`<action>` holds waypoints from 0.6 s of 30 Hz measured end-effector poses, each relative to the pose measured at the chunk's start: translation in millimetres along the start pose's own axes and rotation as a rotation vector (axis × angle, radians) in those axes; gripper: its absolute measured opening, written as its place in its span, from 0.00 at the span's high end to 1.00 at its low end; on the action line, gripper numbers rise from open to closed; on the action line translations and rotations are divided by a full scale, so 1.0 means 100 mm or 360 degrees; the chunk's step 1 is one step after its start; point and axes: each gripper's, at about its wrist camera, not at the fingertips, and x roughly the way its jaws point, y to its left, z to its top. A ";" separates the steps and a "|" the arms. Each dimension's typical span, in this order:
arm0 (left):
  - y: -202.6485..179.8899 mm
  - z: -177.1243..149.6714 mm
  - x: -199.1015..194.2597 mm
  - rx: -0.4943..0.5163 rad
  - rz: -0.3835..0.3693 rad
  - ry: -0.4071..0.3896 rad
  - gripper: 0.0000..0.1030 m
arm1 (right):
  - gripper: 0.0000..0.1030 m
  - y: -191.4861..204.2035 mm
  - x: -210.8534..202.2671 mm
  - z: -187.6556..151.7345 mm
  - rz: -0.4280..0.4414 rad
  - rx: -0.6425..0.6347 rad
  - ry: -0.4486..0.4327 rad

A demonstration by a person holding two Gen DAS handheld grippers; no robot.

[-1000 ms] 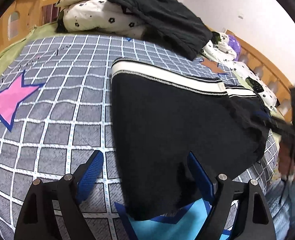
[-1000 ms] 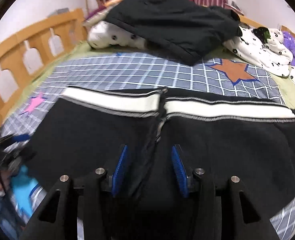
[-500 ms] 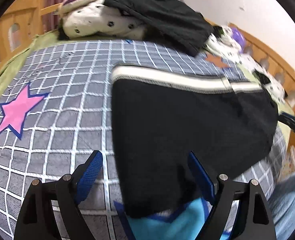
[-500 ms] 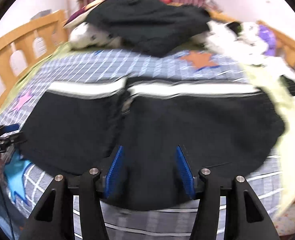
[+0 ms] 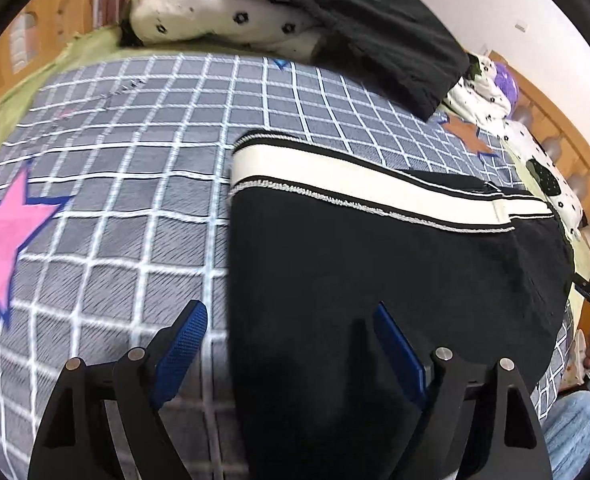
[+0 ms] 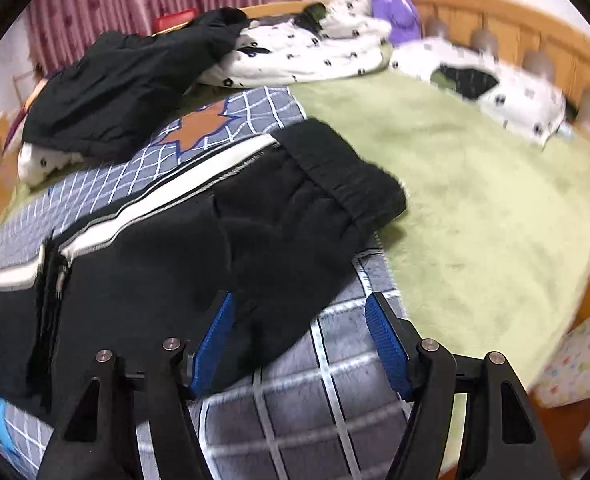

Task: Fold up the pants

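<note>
The left gripper (image 5: 291,338) was held with its jaws spread wide and nothing grasped between them. The black pants (image 5: 395,280) were laid flat on the checked blanket (image 5: 127,216), and their left edge ran up through the gap between the jaws, nearer the left pad, so that the right pad was seen over black cloth and the left pad over bare blanket. The white side stripe (image 5: 355,188) was stretched across the far end of the pants, well ahead of the jaws. A pink star (image 5: 3,236) was printed on the blanket off to the left of them.

The right gripper (image 6: 299,330) was likewise released, jaws apart and empty. A rumpled end of the pants (image 6: 255,240) was found just ahead of its left pad and partly between the jaws, while its right pad was seen over the blanket (image 6: 335,420). Beyond the right pad a green cover (image 6: 475,200) was spread. A dark garment (image 6: 123,84) was piled far ahead to the left.
</note>
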 end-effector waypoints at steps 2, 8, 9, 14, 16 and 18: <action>0.02 0.08 0.10 -0.0018 -0.0030 0.0009 0.26 | 0.35 -0.02 0.12 0.02 0.0037 0.0035 -0.0005; 0.05 0.32 0.36 -0.0047 -0.0078 0.0056 0.50 | 0.39 -0.11 0.58 0.17 0.0085 0.0184 0.0024; 0.07 0.35 0.35 -0.0099 -0.0102 0.0058 0.56 | 0.45 -0.09 0.59 0.20 0.0079 0.0195 0.0011; -0.01 0.43 0.10 -0.0183 -0.0158 -0.0028 0.89 | 0.83 0.15 0.24 0.33 0.0064 0.0115 -0.0191; -0.12 0.51 -0.06 -0.0152 -0.0142 -0.0067 0.89 | 0.85 0.37 -0.01 0.41 0.0052 0.0067 -0.0277; -0.20 0.60 -0.25 -0.0138 -0.0167 -0.0105 0.89 | 0.85 0.60 -0.25 0.49 0.0040 0.0023 -0.0337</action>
